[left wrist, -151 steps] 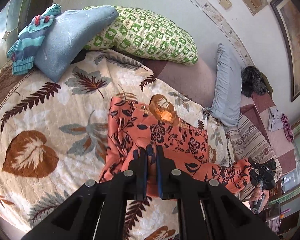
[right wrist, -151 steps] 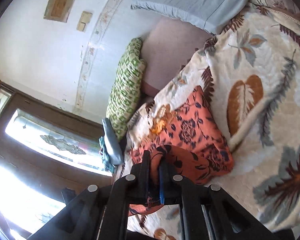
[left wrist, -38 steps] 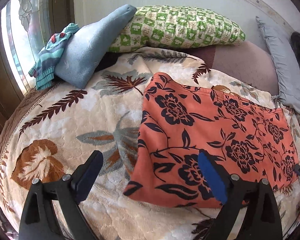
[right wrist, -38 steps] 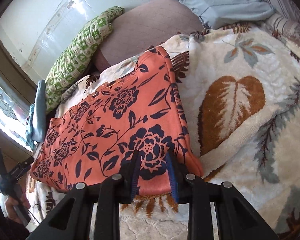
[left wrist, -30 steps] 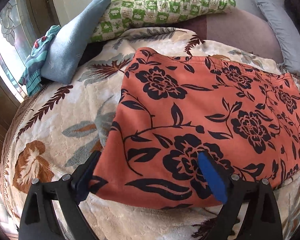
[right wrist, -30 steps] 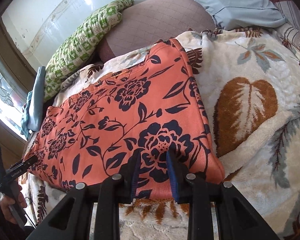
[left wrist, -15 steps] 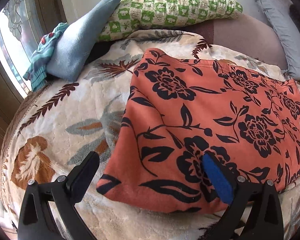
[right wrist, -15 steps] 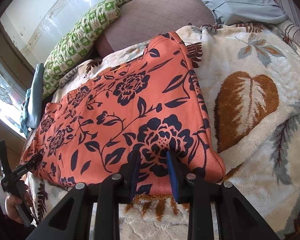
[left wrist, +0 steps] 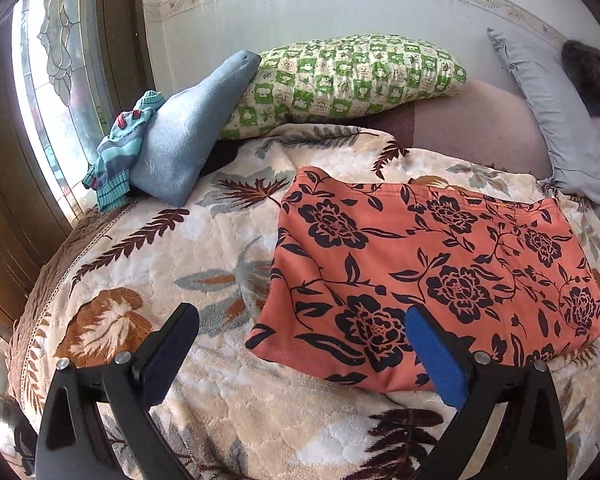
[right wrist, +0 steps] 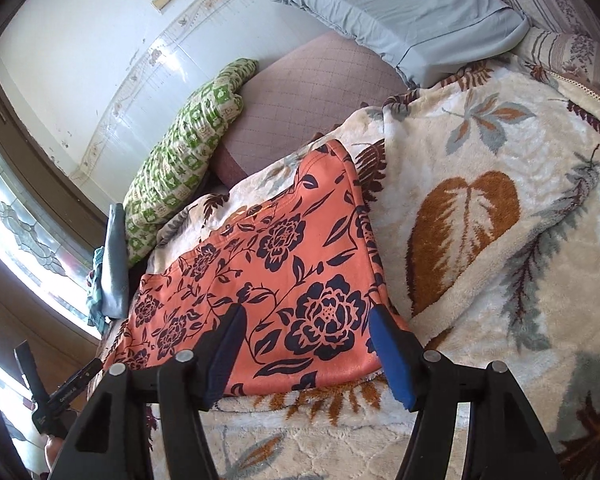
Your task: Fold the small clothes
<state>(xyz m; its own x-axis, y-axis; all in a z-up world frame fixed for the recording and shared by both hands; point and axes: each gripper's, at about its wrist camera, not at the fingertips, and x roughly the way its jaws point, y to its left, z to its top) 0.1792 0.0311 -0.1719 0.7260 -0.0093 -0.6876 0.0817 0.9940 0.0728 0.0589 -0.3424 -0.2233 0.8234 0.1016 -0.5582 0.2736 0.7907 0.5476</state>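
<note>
An orange garment with dark flowers (left wrist: 432, 268) (right wrist: 272, 280) lies folded flat in a rectangle on the leaf-patterned blanket (left wrist: 148, 264) (right wrist: 500, 208). My left gripper (left wrist: 300, 332) is wide open above the garment's near left corner, holding nothing. My right gripper (right wrist: 306, 328) hangs over the garment's near right edge; its jaws are opening, and the cloth lies below them, free of the pads. The left gripper's black handle (right wrist: 60, 392) shows at the lower left of the right wrist view.
A green checked pillow (left wrist: 348, 76) (right wrist: 180, 160), a blue pillow (left wrist: 192, 136) and a striped teal knit (left wrist: 120, 152) lie at the far left by the window. A pale blue pillow (left wrist: 556, 116) (right wrist: 400, 8) leans on the wall at the right.
My right gripper has let go of the garment's edge and opened. Both grippers have lifted and pulled back from the garment, which stays flat on the blanket.
</note>
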